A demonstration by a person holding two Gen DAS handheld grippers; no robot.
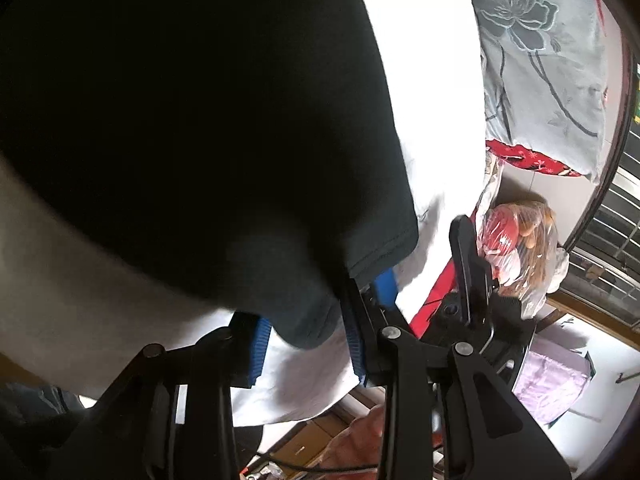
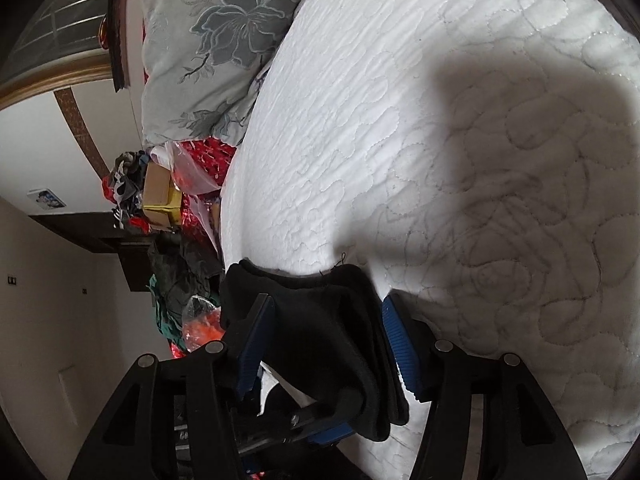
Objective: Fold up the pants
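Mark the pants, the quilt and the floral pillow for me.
pants (image 1: 192,120), left wrist view, broad dark panel.
quilt (image 2: 360,128), right wrist view, sunlit stitched area.
pillow (image 2: 224,40), right wrist view, on the big grey flower.

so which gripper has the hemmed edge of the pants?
The left gripper: the pants show a stitched hem at its fingers. The right gripper pinches a bunched fold with no hem visible.

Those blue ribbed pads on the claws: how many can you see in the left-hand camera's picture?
3. Two on the left gripper itself, one pad on each side of the black pants. A third pad pokes from under the hem beyond; its partner may be hidden.
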